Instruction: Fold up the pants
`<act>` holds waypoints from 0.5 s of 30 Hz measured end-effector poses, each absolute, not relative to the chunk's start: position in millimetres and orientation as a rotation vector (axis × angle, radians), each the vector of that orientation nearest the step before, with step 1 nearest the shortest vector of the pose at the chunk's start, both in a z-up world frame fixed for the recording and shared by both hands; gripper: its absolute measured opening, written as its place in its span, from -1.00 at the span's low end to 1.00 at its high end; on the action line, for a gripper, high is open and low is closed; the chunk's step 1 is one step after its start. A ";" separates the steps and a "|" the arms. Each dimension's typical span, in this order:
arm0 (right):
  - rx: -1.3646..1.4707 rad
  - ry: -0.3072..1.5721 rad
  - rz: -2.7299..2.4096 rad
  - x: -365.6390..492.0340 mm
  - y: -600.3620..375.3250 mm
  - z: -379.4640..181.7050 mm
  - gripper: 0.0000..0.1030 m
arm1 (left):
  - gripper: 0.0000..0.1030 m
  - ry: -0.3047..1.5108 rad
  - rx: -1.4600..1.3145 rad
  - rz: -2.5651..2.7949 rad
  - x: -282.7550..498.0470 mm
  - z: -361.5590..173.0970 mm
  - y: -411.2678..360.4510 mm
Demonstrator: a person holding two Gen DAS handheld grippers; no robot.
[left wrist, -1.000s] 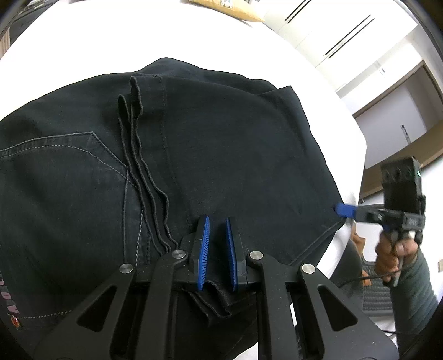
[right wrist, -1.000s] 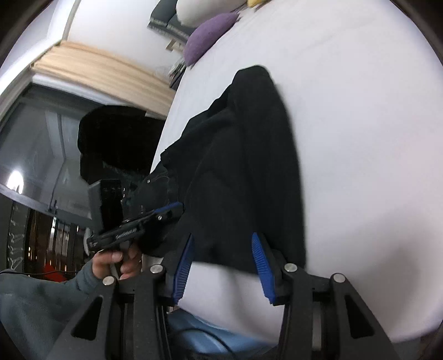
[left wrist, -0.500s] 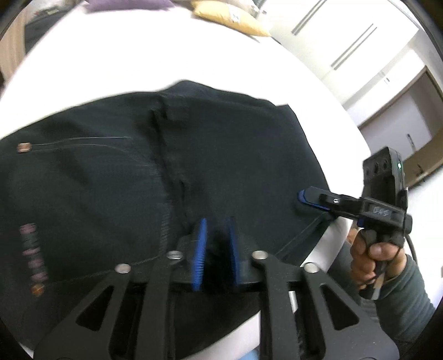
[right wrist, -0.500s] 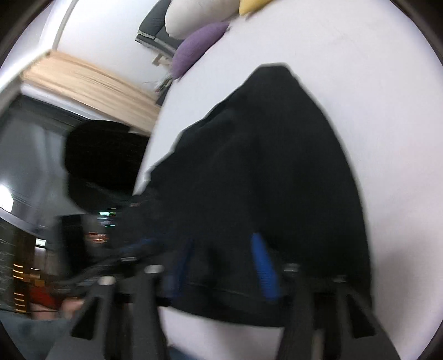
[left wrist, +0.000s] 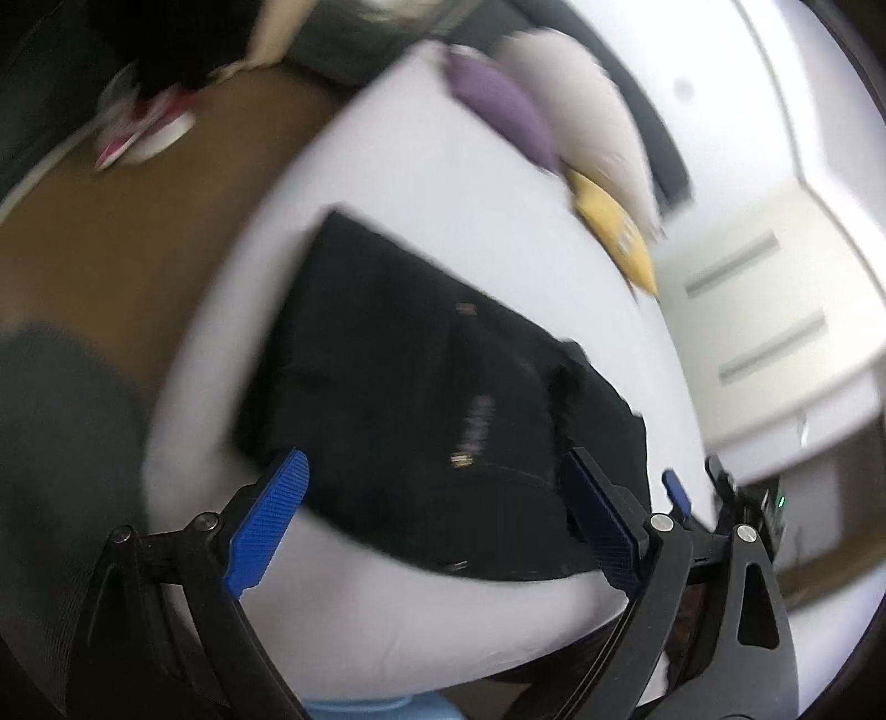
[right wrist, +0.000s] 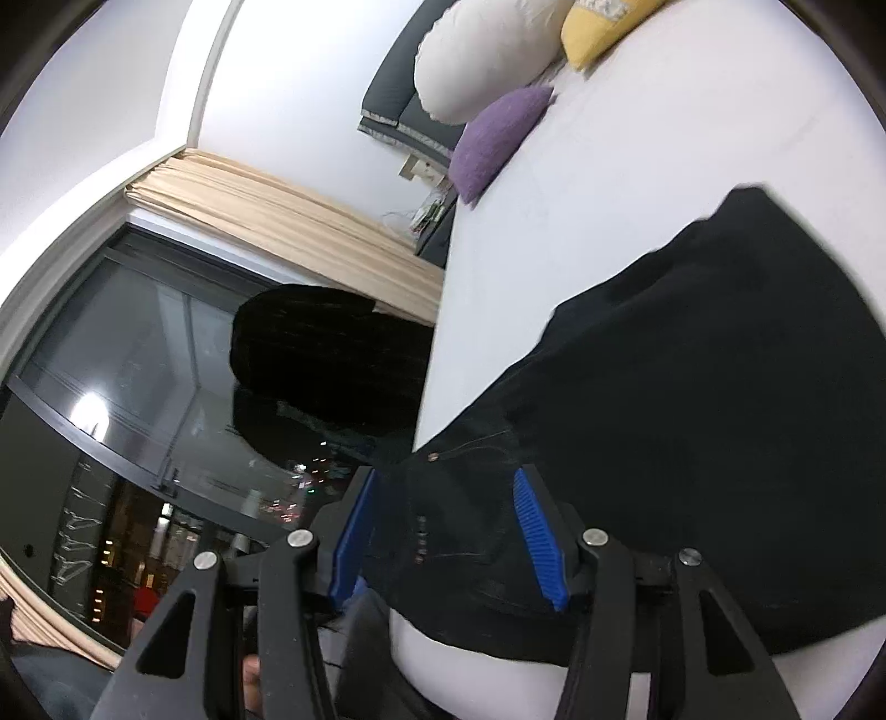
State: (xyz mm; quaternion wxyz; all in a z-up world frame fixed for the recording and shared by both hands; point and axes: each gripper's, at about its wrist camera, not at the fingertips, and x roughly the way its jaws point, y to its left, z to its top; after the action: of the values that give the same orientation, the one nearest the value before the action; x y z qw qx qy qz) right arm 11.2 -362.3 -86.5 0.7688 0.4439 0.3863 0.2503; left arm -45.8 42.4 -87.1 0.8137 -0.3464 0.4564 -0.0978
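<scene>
Pants on bed, before pillows

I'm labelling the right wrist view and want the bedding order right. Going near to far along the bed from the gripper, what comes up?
right gripper → black pants → bare white bed sheet → purple cushion → white pillow, with the yellow cushion beside it.

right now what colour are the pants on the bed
Black; the pants show sharpest in the right wrist view.

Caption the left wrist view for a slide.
Open left hand-held gripper above folded black pants on a white bed, pillows beyond.
</scene>
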 end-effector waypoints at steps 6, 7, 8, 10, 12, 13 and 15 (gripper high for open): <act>0.961 0.864 0.577 26.3 -338.7 -89.2 0.07 | 0.80 1.021 -0.936 -0.175 -46.6 -113.0 64.2; 0.964 0.863 0.583 23.5 -342.2 -89.7 0.07 | 0.80 1.026 -0.936 -0.169 -47.6 -114.8 63.2; 0.968 0.862 0.587 20.5 -346.8 -89.1 0.07 | 0.80 1.032 -0.933 -0.174 -47.7 -115.9 61.6; 0.978 0.860 0.590 17.5 -349.2 -90.4 0.07 | 0.80 1.039 -0.952 -0.174 -47.6 -122.1 62.3; 0.986 0.860 0.587 16.2 -351.0 -92.9 0.07 | 0.77 1.047 -0.996 -0.172 -46.9 -130.3 64.9; 0.991 0.859 0.590 16.6 -351.5 -94.1 0.07 | 0.77 1.042 -1.013 -0.170 -47.3 -134.5 66.1; 1.003 0.854 0.598 14.4 -353.3 -96.9 0.07 | 0.76 1.013 -1.059 -0.162 -44.9 -145.6 66.5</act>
State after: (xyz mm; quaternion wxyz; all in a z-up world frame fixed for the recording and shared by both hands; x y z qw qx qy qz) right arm 14.4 -353.3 -96.9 0.7496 0.4587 0.3909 0.2737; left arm -44.9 66.5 -145.6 0.7404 -0.4827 0.4619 -0.0741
